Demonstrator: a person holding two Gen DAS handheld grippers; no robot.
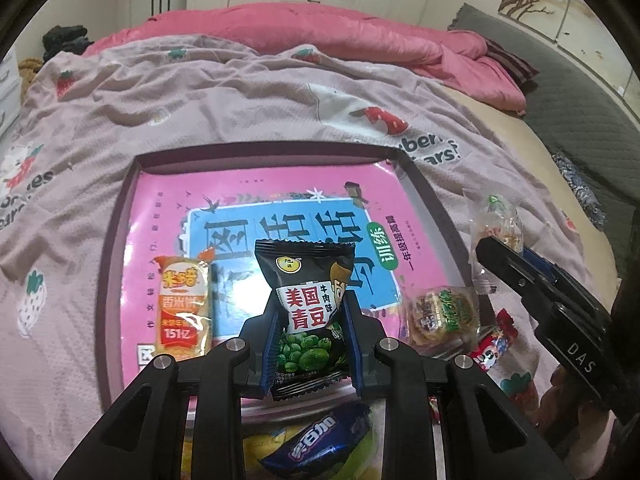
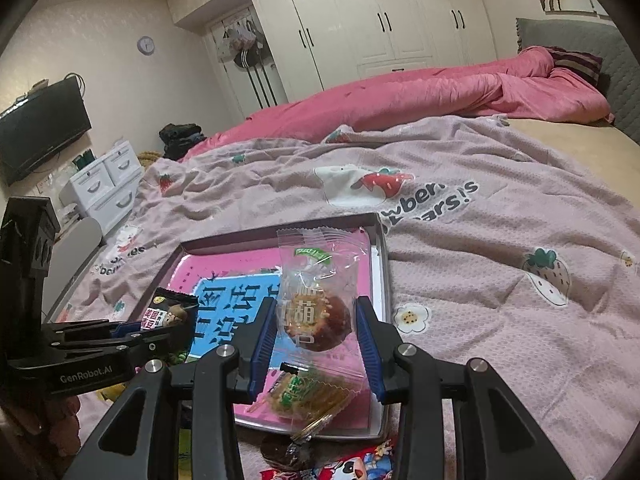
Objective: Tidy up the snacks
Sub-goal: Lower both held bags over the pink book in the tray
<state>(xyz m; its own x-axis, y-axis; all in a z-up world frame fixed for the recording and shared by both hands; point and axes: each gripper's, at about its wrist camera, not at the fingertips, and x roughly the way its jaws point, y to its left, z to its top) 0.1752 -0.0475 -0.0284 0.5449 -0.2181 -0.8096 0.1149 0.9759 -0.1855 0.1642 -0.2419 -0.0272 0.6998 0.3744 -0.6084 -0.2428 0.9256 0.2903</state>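
Left wrist view: the black pea packet (image 1: 310, 312) is clamped upright, long axis vertical, by the left gripper (image 1: 312, 344) above the tray (image 1: 120, 216), whose far half is free, while the clear pastry packet (image 2: 316, 300) is gripped upright by the right gripper (image 2: 316, 344) near the tray's right rim.

Both tongs: black plastic frames w/ triangular cutouts, silver round screws at pivots. Left tongs (image 1: 310, 336) & right tongs (image 2: 316, 344): blue ribbed pads inside black fingers. White "GenRobot.AI" on left body, "DAS" on right.
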